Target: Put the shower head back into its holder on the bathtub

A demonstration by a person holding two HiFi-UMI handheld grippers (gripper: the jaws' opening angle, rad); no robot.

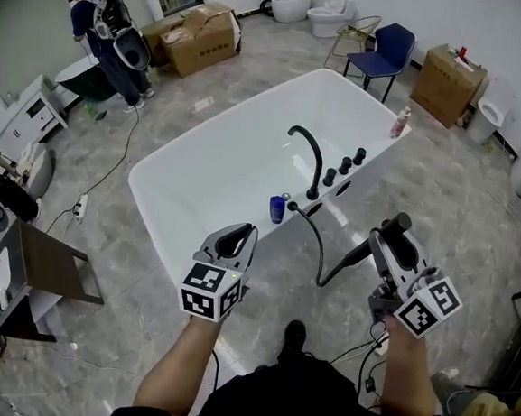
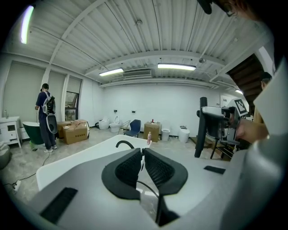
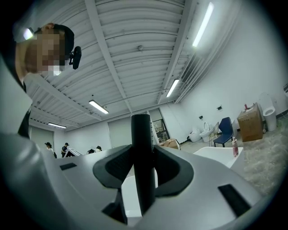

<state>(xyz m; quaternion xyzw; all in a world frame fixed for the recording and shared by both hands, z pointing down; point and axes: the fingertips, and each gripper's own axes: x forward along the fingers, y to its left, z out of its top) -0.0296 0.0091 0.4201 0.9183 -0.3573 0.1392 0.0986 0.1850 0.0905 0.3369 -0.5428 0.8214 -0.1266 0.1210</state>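
Black shower head [image 3: 142,170] gripped by right claw [image 3: 143,147], hose [image 1: 317,244] only in head view; left claw [image 2: 142,152] closed, empty.

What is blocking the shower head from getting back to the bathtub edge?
Nothing visible. The right gripper holds the shower head above the floor; only a blue cup stands on the bathtub rim by the faucet.

You had a blue chair [image 1: 383,48] at one o'clock, a cardboard box [image 1: 201,39] at eleven, and a person [image 1: 107,40] at ten.
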